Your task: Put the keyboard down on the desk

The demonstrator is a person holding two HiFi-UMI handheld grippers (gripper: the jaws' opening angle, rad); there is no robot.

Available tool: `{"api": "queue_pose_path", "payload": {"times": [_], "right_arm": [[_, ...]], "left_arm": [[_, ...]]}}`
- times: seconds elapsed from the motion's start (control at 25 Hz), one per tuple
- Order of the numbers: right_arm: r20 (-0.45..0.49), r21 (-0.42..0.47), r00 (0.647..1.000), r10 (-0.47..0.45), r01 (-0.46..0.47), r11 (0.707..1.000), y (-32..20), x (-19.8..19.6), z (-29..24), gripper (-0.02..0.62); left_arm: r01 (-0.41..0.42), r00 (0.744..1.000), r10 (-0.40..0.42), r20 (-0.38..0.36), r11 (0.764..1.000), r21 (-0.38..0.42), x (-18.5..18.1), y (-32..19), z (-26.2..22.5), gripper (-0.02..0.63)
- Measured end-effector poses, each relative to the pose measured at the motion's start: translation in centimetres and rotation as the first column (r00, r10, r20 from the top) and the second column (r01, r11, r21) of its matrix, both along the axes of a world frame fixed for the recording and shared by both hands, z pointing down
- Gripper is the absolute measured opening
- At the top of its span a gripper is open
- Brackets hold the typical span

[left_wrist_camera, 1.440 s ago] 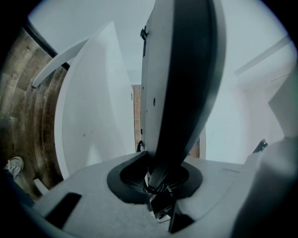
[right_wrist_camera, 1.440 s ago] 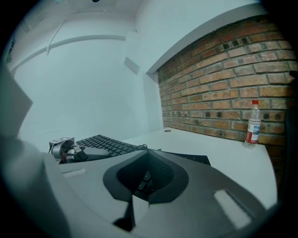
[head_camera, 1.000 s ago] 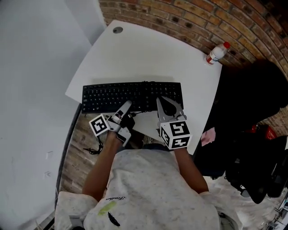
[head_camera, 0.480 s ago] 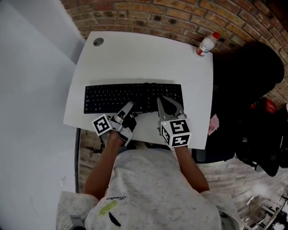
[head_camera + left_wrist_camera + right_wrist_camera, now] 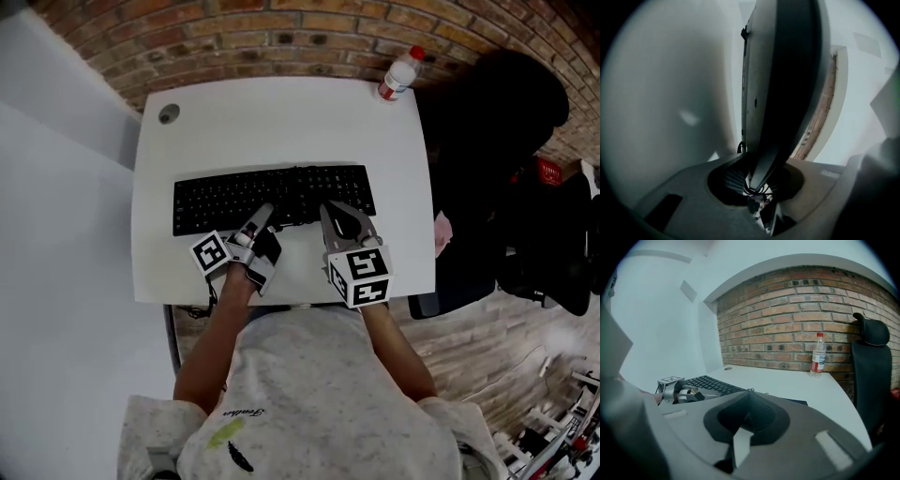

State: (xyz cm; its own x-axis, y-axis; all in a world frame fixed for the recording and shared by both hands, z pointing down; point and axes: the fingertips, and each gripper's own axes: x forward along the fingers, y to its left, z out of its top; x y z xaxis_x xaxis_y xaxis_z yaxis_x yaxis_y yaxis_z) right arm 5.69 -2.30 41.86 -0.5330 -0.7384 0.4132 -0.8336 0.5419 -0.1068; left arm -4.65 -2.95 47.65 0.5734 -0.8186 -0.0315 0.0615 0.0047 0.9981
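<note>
One gripper alone appears to carry the black keyboard [image 5: 225, 202]. The left gripper [image 5: 262, 217] is clamped on its near edge, which looks raised off the white desk [image 5: 281, 112]. The right gripper [image 5: 337, 214] hovers further right, jaws drawn together with nothing visible between them. Held off-centre, the keyboard could likely twist free or land hard. Counted: one desk, one dark chair [image 5: 487, 141] right, one keyboard, two grippers, one bottle [image 5: 398, 72] far right, one grommet [image 5: 168, 113] far left.

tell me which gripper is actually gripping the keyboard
The left gripper: the keyboard's edge is clamped between its fingers, while the right gripper's fingers hold nothing.
</note>
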Motion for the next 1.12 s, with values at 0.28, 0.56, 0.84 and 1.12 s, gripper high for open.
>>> {"api": "queue_pose_path", "payload": {"times": [0.28, 0.56, 0.84, 1.12], "right_arm": [[-0.013, -0.015, 0.998, 0.056, -0.056, 0.998, 1.2, 0.2, 0.1, 0.011], [-0.027, -0.033, 0.994, 0.102, -0.103, 0.994, 3.0, 0.1, 0.7, 0.011], [-0.037, -0.04, 0.993, 0.109, -0.11, 0.993, 4.0, -1.0, 1.0, 0.011], [-0.033, -0.037, 0.994, 0.101, -0.102, 0.994, 4.2, -1.2, 0.7, 0.011]], "left_arm": [[-0.027, 1.0, 0.027, -0.013, 0.998, -0.06, -0.3, 0.1, 0.9, 0.08], [-0.017, 0.999, 0.012, -0.047, 0.994, -0.107, -0.6, 0.2, 1.5, 0.105], [-0.008, 1.0, 0.005, -0.022, 0.989, -0.149, -1.0, 0.1, 1.9, 0.243], [0.047, 0.999, -0.048, 0.0, 0.97, -0.237, -1.3, -0.2, 2.2, 0.319]]}}
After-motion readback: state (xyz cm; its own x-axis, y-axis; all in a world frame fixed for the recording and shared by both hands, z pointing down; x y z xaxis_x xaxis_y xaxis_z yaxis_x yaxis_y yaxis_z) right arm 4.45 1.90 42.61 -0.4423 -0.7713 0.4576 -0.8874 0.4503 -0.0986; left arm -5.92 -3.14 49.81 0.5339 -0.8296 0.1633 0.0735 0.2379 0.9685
